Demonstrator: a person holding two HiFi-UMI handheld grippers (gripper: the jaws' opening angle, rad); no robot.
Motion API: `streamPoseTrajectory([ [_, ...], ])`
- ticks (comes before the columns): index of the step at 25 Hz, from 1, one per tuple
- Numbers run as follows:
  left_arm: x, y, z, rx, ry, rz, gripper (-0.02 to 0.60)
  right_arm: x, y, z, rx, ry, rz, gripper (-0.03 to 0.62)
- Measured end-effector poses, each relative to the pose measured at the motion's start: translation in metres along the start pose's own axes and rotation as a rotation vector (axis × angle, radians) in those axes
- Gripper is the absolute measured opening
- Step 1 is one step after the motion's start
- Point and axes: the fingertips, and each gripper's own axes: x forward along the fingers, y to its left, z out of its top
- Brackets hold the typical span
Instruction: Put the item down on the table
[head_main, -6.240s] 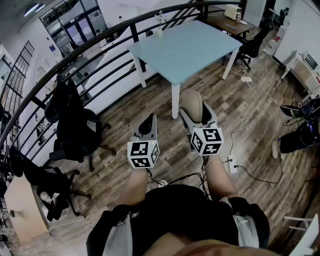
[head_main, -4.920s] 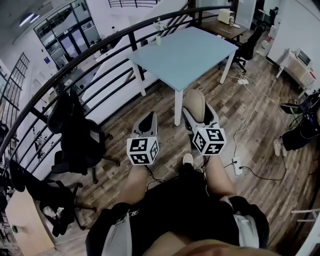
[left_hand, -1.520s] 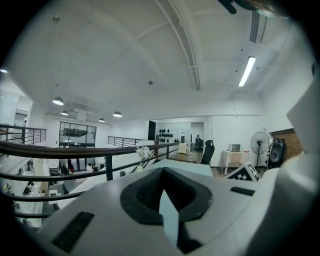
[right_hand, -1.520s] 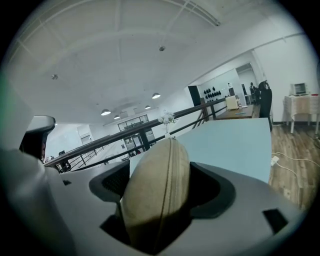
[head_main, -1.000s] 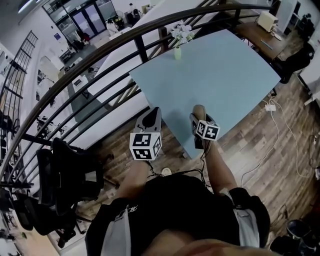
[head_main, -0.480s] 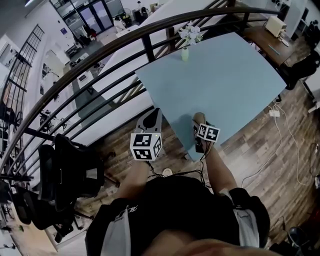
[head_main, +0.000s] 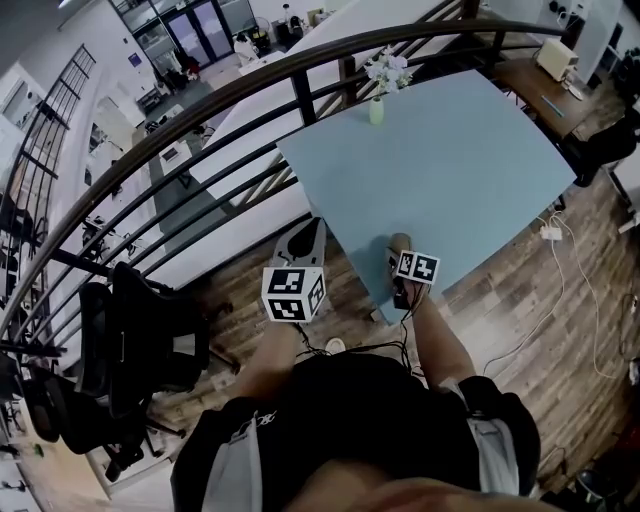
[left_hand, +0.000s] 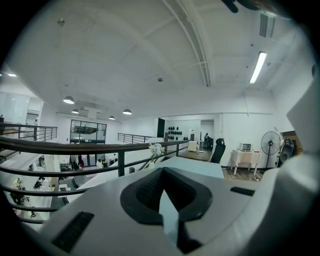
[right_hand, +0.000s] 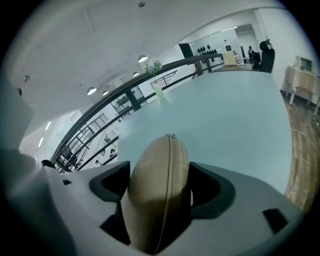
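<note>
A tan zippered pouch (right_hand: 157, 190) stands on edge between the jaws of my right gripper (right_hand: 161, 176), which is shut on it. In the head view the pouch (head_main: 398, 243) and right gripper (head_main: 400, 250) hang over the near corner of the light blue table (head_main: 460, 170). I cannot tell whether the pouch touches the tabletop (right_hand: 225, 125). My left gripper (head_main: 303, 240) is shut with nothing in it, left of the table's edge and over the wooden floor. Its pads meet in the left gripper view (left_hand: 162, 177).
A small vase of white flowers (head_main: 378, 95) stands at the table's far edge, by the black railing (head_main: 200, 130). Black office chairs (head_main: 140, 340) stand at the left. Cables and a power strip (head_main: 550, 232) lie on the floor at the right.
The person has come closer to the table. The right gripper with the pouch has moved forward and down over the table's near corner. The left gripper has stayed beside the table.
</note>
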Motion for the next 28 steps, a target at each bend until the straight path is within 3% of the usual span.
streamPoseTrajectory([
  [5, -0.005, 0.000, -0.001, -0.001, -0.001, 0.003, 0.011, -0.001, -0.007, -0.006, -0.006, 0.001, -0.023, 0.380],
  [9, -0.007, 0.001, 0.002, -0.001, -0.006, 0.005, 0.011, -0.007, -0.009, 0.004, -0.088, -0.022, -0.094, 0.382],
  [16, -0.009, -0.003, 0.001, 0.001, -0.012, -0.009, 0.011, -0.023, -0.011, 0.024, -0.115, -0.157, -0.133, 0.387],
  [21, -0.006, -0.011, 0.003, 0.001, -0.021, -0.035, 0.011, -0.057, 0.002, 0.057, -0.179, -0.302, -0.153, 0.239],
  [26, -0.001, -0.027, 0.005, 0.000, -0.035, -0.078, 0.011, -0.108, 0.027, 0.097, -0.288, -0.445, -0.164, 0.013],
  [28, 0.001, -0.034, 0.007, -0.001, -0.043, -0.095, 0.011, -0.134, 0.044, 0.114, -0.319, -0.519, -0.139, 0.002],
])
